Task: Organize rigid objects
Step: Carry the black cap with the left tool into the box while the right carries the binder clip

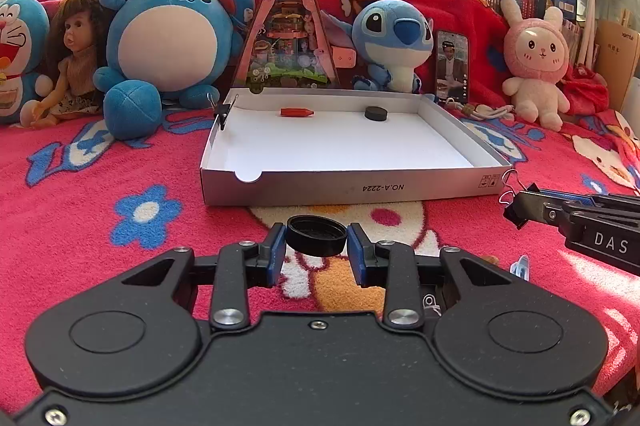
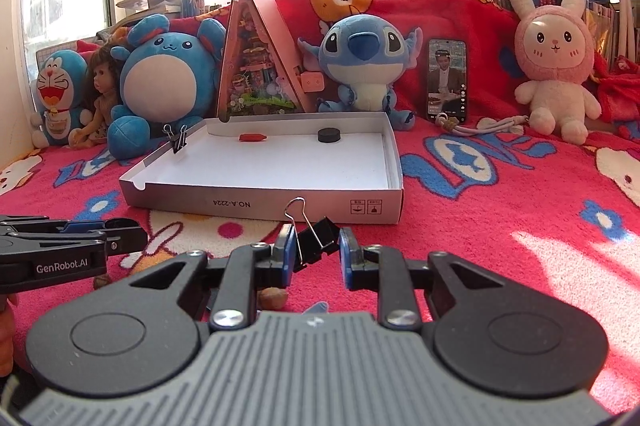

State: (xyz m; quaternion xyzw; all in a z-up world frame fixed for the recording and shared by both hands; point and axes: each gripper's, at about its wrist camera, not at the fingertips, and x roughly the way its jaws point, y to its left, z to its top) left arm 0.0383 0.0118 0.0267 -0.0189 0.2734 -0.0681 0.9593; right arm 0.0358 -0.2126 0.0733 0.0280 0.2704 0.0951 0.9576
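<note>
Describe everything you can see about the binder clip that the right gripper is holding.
The binder clip is a black folded-metal body with silver wire handles. It sits tilted between the blue pads of the right gripper, which is shut on it, one handle loop sticking up. It is held above the red blanket, just in front of the white box, apart from it.

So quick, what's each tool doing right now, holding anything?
Left tool: closed on a black cap.
Right tool: closed on a black binder clip.
</note>
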